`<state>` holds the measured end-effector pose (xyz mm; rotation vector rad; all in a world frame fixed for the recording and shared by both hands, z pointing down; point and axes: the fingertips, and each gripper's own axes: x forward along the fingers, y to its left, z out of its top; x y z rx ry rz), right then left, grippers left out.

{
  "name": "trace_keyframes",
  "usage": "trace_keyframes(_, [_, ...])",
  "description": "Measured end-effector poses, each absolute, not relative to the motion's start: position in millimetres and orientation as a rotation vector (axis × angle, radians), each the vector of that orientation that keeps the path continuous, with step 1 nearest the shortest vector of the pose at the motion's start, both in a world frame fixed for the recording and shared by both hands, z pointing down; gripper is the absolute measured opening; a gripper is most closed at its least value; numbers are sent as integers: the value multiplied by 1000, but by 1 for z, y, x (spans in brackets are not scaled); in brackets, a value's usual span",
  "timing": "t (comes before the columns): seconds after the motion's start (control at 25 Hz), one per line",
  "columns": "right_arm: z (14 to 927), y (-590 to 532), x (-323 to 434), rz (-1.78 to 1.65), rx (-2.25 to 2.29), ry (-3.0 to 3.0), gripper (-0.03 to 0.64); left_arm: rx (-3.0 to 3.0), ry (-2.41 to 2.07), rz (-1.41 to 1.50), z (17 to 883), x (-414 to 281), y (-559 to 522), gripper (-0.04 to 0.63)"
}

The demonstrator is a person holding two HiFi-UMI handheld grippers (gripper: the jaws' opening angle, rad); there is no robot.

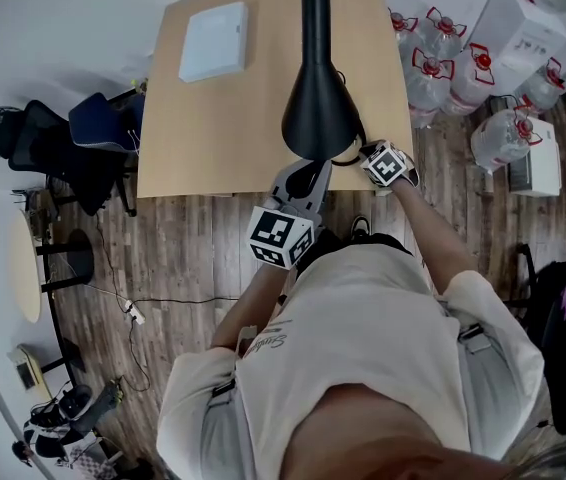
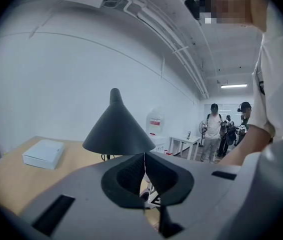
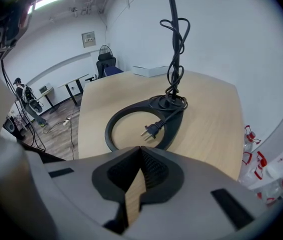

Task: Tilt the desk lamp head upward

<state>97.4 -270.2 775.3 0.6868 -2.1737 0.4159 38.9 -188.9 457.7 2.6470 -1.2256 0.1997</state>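
On the near right part of the desk [image 1: 233, 118] stands the desk lamp, its black cone-shaped lamp head [image 1: 320, 118] hanging over the near edge above the ring base [image 3: 112, 129]. A white box [image 1: 213, 40] lies well apart at the far left.

Left claw [image 2: 144, 159]: jaws pressed together, nothing between them, aimed at the head from just below its rim. Right claw [image 3: 141, 151]: pads meeting at the tips, empty, low beside the base.

Handling, as judged: the head looks like a thin hollow shell, light, smooth and likely slippery on its slope. The lower rim is the soundest place to take hold or push up from beneath. The stem [image 3: 171, 14] is thin, and how stiff its joint is cannot be told. The base is an open ring and probably light, so it may lift or slide when the head is pushed; pinning it with the right claw would be prudent. The cord [image 3: 175, 54] is bundled on the stem and the plug [image 3: 152, 130] lies loose inside the ring, so no live supply.

Writing: none legible. Water bottles [image 1: 433, 73] at far right carry red labels, unreadable. Each marker cube [image 1: 281, 236] shows square black-and-white patterns only.
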Motion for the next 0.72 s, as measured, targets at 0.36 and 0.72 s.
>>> trace_keyframes(0.36, [777, -271, 96, 453, 671, -2167, -5, 2714, -1218, 119, 414, 38, -177, 15])
trace_keyframes(0.72, [774, -273, 97, 448, 666, -2140, -5, 2746, -1194, 68, 382, 35, -171, 17])
